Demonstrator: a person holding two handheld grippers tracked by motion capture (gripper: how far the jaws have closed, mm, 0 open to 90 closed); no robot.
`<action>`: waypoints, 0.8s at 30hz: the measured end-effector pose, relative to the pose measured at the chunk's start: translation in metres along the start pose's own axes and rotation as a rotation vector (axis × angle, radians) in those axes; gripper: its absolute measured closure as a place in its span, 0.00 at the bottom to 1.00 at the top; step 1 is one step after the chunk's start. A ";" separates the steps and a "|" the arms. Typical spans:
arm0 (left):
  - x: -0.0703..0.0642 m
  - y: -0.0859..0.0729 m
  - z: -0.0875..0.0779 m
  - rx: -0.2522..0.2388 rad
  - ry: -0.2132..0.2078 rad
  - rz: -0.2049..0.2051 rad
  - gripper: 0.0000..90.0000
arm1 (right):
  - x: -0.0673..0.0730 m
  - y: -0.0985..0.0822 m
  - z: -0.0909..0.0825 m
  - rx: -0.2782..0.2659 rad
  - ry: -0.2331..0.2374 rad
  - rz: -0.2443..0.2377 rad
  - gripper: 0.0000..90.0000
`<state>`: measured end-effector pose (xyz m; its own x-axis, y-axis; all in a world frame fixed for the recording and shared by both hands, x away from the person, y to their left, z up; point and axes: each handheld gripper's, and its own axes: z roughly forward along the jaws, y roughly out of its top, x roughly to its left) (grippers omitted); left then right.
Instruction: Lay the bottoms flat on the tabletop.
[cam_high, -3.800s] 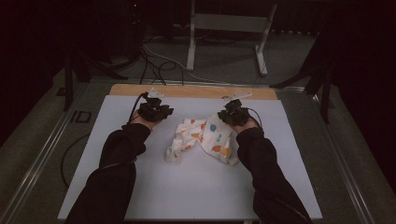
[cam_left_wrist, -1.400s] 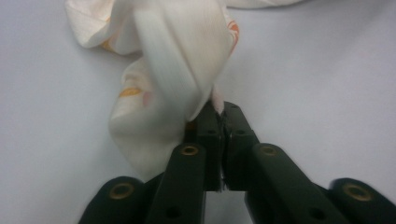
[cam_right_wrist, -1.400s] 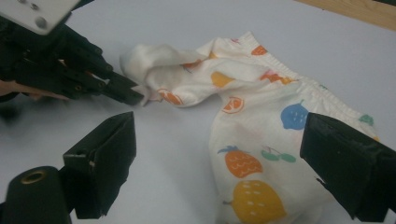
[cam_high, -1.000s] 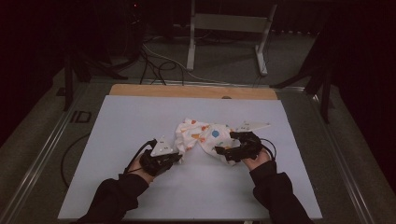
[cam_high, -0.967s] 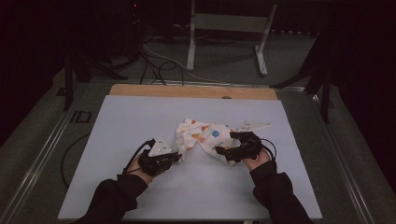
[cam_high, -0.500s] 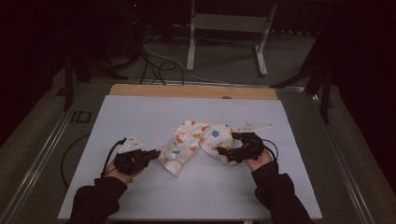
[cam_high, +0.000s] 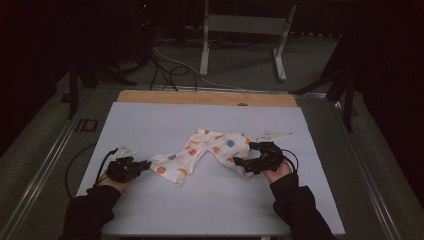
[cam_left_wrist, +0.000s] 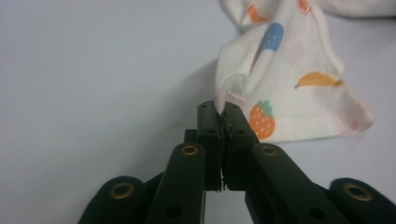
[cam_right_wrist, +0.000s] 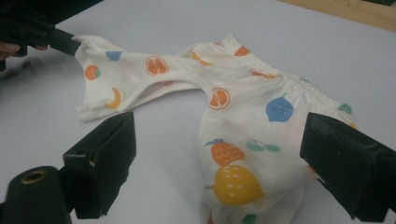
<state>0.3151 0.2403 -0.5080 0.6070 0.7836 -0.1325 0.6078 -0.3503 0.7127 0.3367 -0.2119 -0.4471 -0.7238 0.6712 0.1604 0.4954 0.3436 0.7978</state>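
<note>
Baby shorts (cam_high: 207, 152), white with a print of strawberries, oranges, bananas and blue fruit, lie spread across the middle of the white tabletop (cam_high: 150, 120), nearer its front edge than the wooden strip (cam_high: 205, 98) along its back edge. One leg stretches out toward the tabletop's left edge, where the left gripper (cam_high: 142, 165), held low in the person's left hand (cam_high: 117, 172), has its jaws pressed together on a small fold at the hem; the left gripper view shows that pinch of cloth (cam_left_wrist: 219, 100) caught between the closed tips beside a strawberry motif. The other leg bunches toward the right edge, where the right gripper (cam_high: 240, 162) rests with its jaws spread wide, one on each side of the cloth, over an orange berry and a yellow fruit, gripping nothing. Dark sleeves (cam_high: 300, 210) reach in from the front edge.
</note>
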 end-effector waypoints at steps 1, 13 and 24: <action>0.002 -0.001 0.001 0.000 -0.013 -0.007 0.93 | 0.000 0.000 0.000 0.000 0.001 0.000 0.12; -0.022 0.006 -0.006 -0.033 -0.044 0.071 0.17 | -0.001 0.000 -0.002 -0.011 0.000 0.001 0.12; -0.080 0.011 0.000 -0.064 -0.214 0.254 0.33 | 0.001 -0.001 -0.001 -0.015 0.000 -0.001 0.12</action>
<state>0.2732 0.1740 -0.4893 0.8329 0.5473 -0.0822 0.3941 -0.4823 0.7823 0.3352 -0.2121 -0.4469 -0.7242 0.6708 0.1600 0.4879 0.3344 0.8063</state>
